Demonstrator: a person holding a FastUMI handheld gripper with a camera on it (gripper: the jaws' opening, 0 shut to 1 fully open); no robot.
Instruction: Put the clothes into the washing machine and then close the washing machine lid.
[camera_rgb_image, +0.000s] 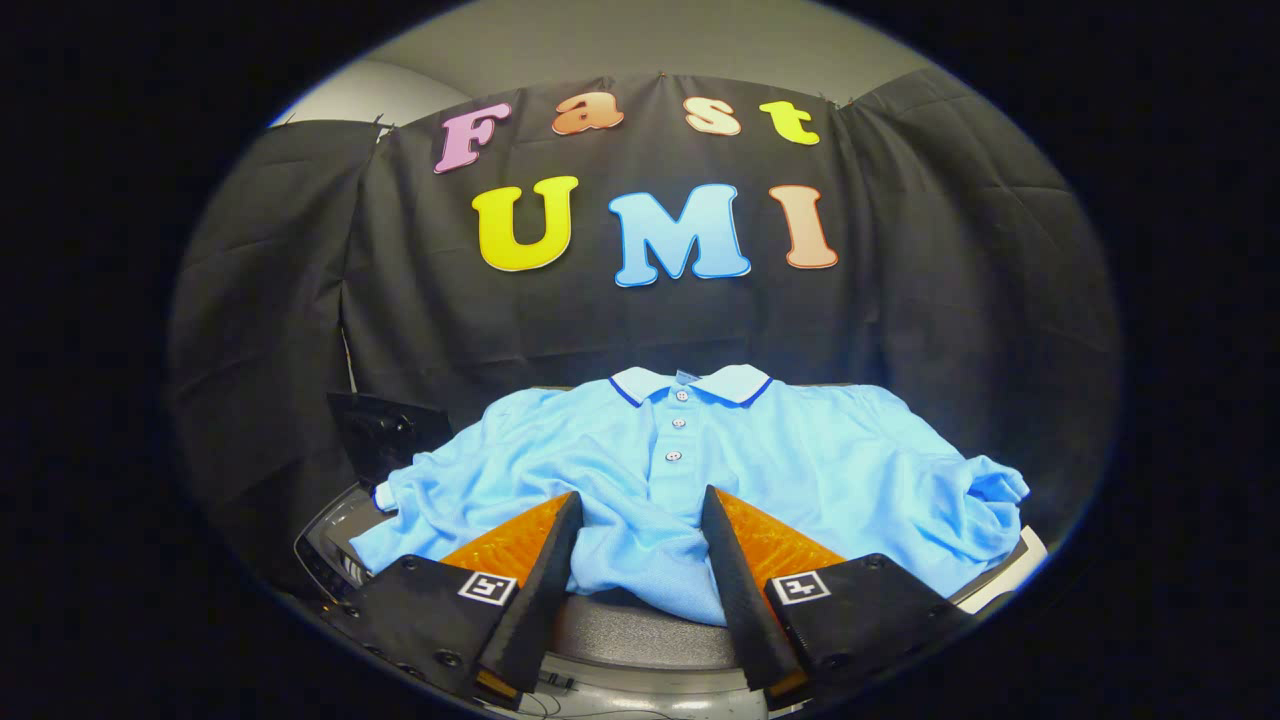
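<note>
Light-blue polo shirt (690, 470) lies spread over the washing machine (640, 640) top, hem bunched between and just ahead of the gripper (640, 500) fingers, which stand spread apart, likely lined up to pinch it.

shirt: a light blue polo shirt (800, 470) with a paler collar edged in dark blue and three buttons down the placket
shirt pose: spread front-up, collar farthest from the gripper (640, 500), sleeves rumpled at both sides
shirt place: draped over the washing machine (640, 630), hem hanging between the open fingers
washing machine: a grey rounded top shows under the hem; whether its lid is open cannot be told
</note>
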